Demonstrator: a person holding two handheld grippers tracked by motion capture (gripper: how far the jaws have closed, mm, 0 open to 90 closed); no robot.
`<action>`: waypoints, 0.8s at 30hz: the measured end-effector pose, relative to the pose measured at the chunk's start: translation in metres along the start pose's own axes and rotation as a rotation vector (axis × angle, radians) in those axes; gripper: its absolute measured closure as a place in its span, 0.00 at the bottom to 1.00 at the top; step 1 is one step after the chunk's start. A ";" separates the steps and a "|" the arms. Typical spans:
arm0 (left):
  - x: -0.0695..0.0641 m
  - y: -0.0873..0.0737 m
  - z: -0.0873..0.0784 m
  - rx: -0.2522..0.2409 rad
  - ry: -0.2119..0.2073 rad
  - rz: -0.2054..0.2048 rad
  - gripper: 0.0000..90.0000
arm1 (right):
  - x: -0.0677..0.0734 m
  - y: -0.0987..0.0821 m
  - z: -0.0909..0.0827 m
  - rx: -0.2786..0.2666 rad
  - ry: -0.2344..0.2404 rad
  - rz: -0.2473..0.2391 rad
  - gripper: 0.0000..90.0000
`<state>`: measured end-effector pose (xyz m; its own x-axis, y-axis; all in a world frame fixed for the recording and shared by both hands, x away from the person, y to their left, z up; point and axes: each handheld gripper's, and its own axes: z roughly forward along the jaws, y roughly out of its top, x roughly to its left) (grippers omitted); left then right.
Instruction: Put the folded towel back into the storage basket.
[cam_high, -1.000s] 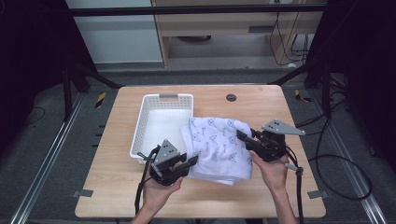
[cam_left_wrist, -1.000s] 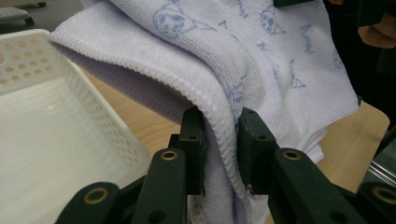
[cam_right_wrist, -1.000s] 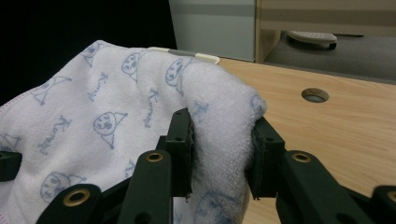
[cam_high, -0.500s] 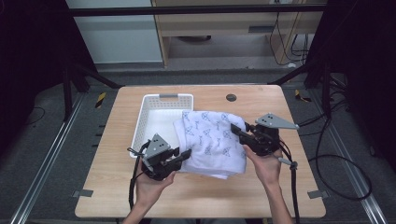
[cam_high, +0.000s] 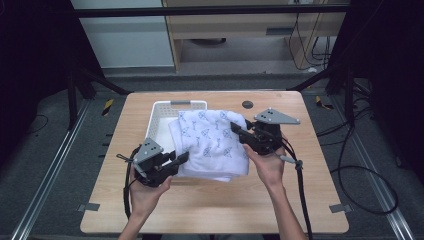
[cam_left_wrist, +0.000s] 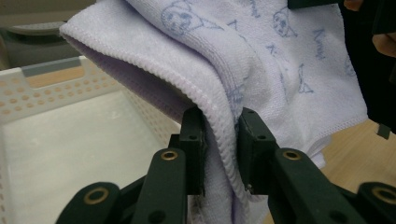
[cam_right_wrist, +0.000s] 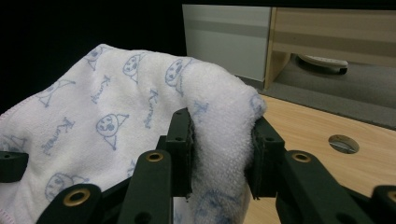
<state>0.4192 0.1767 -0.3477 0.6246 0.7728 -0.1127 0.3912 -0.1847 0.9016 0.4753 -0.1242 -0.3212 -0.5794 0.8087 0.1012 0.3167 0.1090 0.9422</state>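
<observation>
High view, from the left: the left gripper (cam_high: 176, 161) sits low over the near-left part of the table (cam_high: 215, 210), held in the person's left hand (cam_high: 147, 192), its jaws clamped on the near-left edge of the towel (cam_high: 212, 142). The towel — white with small blue faces and lettering — hangs folded between the two grippers, its far-left part draped over the near-right rim of the basket (cam_high: 160, 107), its near edge low over the bare wood. The right gripper (cam_high: 235, 128) grips the towel's far-right corner, higher than the left one and just right of the basket, with the right hand (cam_high: 270, 167) under it.

In the left gripper view, the towel's (cam_left_wrist: 261, 60) hemmed fold runs down between the two black jaws, pinched tight; the empty basket (cam_left_wrist: 60, 140) lies just behind and to the left.

In the right gripper view, a thick bunched fold of towel (cam_right_wrist: 116, 112) is squeezed between the jaws — the rest spreads off to the left, with the table (cam_right_wrist: 308, 126) and its round hole (cam_right_wrist: 343, 143) to the right.
</observation>
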 end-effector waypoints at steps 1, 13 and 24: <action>0.002 0.000 -0.001 -0.001 0.005 -0.001 0.81 | 0.001 0.001 0.002 -0.001 0.000 0.002 0.74; 0.023 -0.001 -0.005 -0.005 0.041 -0.035 0.81 | 0.011 0.007 0.024 -0.008 0.012 -0.001 0.74; 0.043 0.000 -0.013 -0.029 0.074 -0.066 0.81 | 0.023 0.021 0.046 -0.015 0.027 -0.021 0.74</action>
<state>0.4375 0.2179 -0.3476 0.5461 0.8255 -0.1425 0.4094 -0.1146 0.9051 0.5028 -0.0768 -0.3133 -0.6059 0.7905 0.0896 0.2929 0.1169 0.9490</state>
